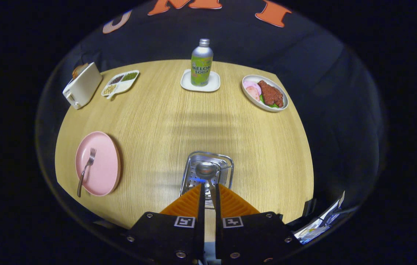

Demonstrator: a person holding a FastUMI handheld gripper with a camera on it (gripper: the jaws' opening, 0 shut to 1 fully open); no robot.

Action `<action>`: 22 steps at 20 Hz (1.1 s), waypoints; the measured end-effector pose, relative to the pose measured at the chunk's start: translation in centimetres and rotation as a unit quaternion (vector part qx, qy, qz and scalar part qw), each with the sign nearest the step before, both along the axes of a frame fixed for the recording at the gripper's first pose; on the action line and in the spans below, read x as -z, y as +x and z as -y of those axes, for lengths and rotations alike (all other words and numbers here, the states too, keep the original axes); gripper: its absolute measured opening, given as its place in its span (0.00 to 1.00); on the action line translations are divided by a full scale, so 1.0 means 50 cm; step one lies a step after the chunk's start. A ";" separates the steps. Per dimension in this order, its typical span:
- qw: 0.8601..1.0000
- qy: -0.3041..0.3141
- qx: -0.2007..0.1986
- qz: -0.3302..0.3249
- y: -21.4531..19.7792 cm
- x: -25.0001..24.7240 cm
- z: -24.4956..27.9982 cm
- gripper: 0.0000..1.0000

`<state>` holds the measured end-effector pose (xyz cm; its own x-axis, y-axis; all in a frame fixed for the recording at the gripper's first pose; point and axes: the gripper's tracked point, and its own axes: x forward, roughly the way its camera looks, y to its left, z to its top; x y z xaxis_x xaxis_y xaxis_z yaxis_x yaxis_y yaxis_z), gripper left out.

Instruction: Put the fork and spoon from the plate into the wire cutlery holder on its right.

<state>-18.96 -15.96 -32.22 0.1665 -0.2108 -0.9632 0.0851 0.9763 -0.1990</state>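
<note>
One metal spoon is getting pinched by the claw over one silver wire cutlery holder; one dark-handled fork is lying on one round pink plate.

I see the round wooden table carrying: pink plate at its left edge, metal fork on it; wire cutlery holder at the near edge, right of the plate. My gripper pinches a metal spoon over the holder. Green soda bottle stands at the far edge.
</note>
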 end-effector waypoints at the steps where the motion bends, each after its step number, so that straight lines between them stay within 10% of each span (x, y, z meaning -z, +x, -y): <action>1: 1.000 0.001 0.004 0.028 0.017 -0.011 -0.003 0.13; 11: 0.954 -0.016 0.011 0.298 0.199 -0.172 -0.061 0.28; 22: 0.914 -0.017 -0.019 0.406 0.309 -0.254 -0.241 0.85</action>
